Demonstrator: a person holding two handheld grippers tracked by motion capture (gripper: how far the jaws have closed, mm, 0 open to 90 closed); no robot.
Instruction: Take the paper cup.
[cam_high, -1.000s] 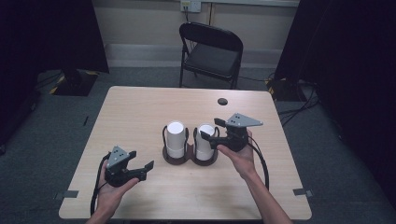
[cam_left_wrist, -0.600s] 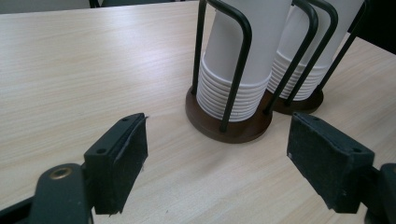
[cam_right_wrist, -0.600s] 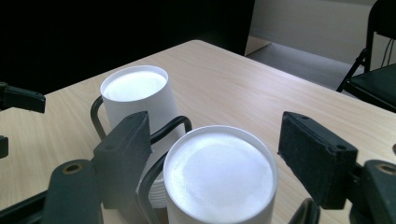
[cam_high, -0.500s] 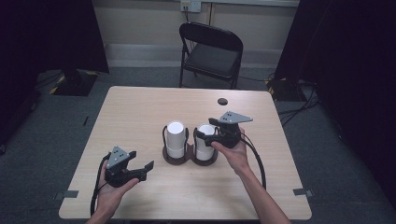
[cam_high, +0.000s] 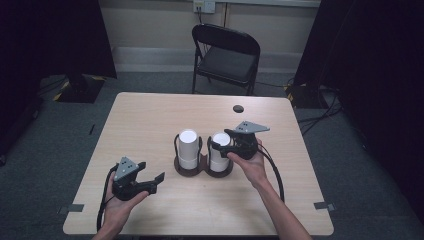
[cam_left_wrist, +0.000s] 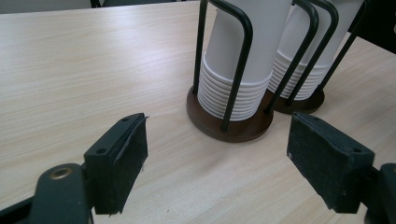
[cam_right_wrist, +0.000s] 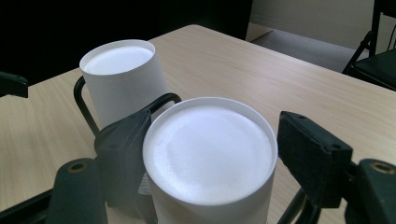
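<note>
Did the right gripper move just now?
Yes. The right gripper slid left over the right cup stack, away from the table's right edge.

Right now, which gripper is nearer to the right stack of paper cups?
Right. The right gripper has its jaws open around the top of the right cup stack; the left gripper rests apart, near the table's front left.

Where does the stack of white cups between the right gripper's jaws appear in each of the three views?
High view: right cup stack, table centre, at the right gripper.
Left gripper view: upper right, behind the nearer stack.
Right gripper view: bottom centre, between the jaws, which stand apart.
Shared landmark: the other cup stack in its black wire holder, just beside it.
</note>
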